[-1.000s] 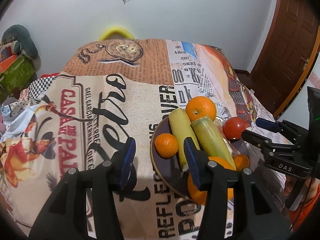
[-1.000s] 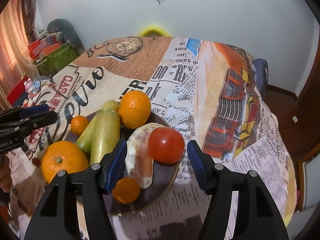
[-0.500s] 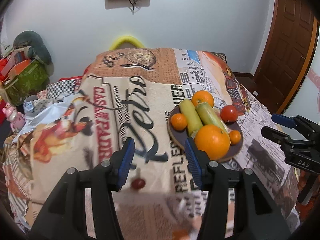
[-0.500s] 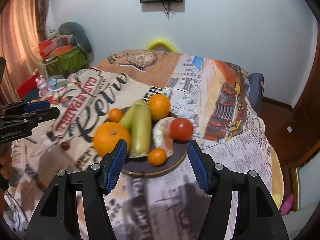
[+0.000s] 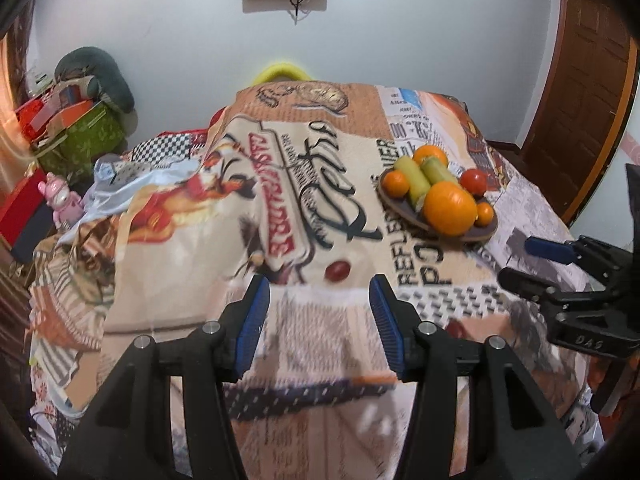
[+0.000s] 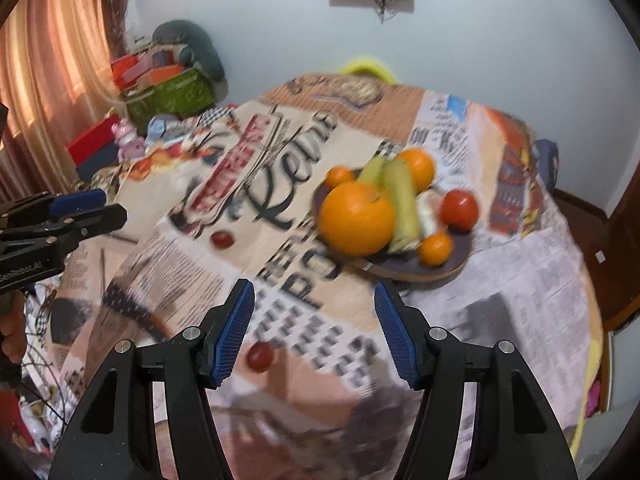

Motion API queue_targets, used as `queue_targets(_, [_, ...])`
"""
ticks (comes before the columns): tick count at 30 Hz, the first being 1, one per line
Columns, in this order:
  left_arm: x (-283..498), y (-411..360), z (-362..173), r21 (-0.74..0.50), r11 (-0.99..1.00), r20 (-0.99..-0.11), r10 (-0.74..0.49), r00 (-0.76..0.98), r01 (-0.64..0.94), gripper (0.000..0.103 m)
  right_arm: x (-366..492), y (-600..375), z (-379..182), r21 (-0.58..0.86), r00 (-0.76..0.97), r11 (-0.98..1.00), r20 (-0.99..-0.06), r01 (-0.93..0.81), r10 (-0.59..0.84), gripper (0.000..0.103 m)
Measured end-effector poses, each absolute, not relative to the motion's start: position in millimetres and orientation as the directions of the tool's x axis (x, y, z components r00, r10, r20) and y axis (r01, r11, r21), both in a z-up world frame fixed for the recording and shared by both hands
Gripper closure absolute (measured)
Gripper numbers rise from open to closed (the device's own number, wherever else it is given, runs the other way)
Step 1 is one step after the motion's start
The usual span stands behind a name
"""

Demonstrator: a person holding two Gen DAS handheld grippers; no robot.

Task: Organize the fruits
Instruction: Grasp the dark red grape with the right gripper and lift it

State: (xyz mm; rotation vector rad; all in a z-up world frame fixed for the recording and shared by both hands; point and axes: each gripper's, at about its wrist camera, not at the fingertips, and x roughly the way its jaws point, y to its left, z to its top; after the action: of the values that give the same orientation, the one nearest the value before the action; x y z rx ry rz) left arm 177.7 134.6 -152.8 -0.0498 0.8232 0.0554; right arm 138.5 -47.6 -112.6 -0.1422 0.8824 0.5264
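The fruits (image 5: 444,196) sit heaped on a dark plate (image 5: 486,234) on the table (image 5: 192,248), while two grapes (image 6: 260,356) lie loose on the cloth. The left tool (image 5: 319,320) and right tool (image 6: 314,334) hover apart, each half open and empty.

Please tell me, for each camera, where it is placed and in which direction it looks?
Left wrist view: on the left gripper, looking forward and down over the tablecloth; the right gripper shows at the right edge.
Right wrist view: on the right gripper, facing likewise; the left gripper shows at the left edge, a hand below it.
Shared: the fruit plate, the big orange, the tomato.
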Motion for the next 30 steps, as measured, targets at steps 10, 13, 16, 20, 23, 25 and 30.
queue_targets(10, [162, 152, -191, -0.075, 0.993, -0.781, -0.002, 0.624, -0.090, 0.051, 130, -36, -160, 0.190, 0.393, 0.869, -0.833, -0.457, 0.389, 0.060])
queue_targets(13, [163, 152, -197, -0.085, 0.993, -0.783, -0.017, 0.621, -0.080, 0.053, 131, -32, -168, 0.208, 0.367, 0.864, -0.841, -0.458, 0.397, 0.066])
queue_targets(16, [168, 151, -201, -0.090, 0.994, -0.784, -0.029, 0.619, -0.066, 0.059, 129, -28, -173, 0.202, 0.352, 0.854, -0.847, -0.479, 0.398, 0.078])
queue_targets(20, [181, 148, -206, -0.097, 0.994, -0.791, -0.054, 0.610, -0.039, 0.068, 128, -31, -171, 0.231, 0.347, 0.849, -0.837, -0.475, 0.422, 0.084])
queue_targets(23, [194, 144, -209, -0.098, 0.995, -0.789, -0.067, 0.610, -0.017, 0.068, 129, -36, -166, 0.241, 0.362, 0.853, -0.827, -0.463, 0.430, 0.084])
queue_targets(25, [206, 143, -212, -0.100, 0.995, -0.792, -0.074, 0.606, -0.009, 0.068, 133, -43, -160, 0.229, 0.390, 0.862, -0.819, -0.452, 0.421, 0.084])
queue_targets(30, [237, 140, -223, -0.125, 0.992, -0.804, -0.105, 0.586, 0.007, 0.068, 148, -67, -146, 0.216, 0.448, 0.886, -0.799, -0.410, 0.402, 0.084])
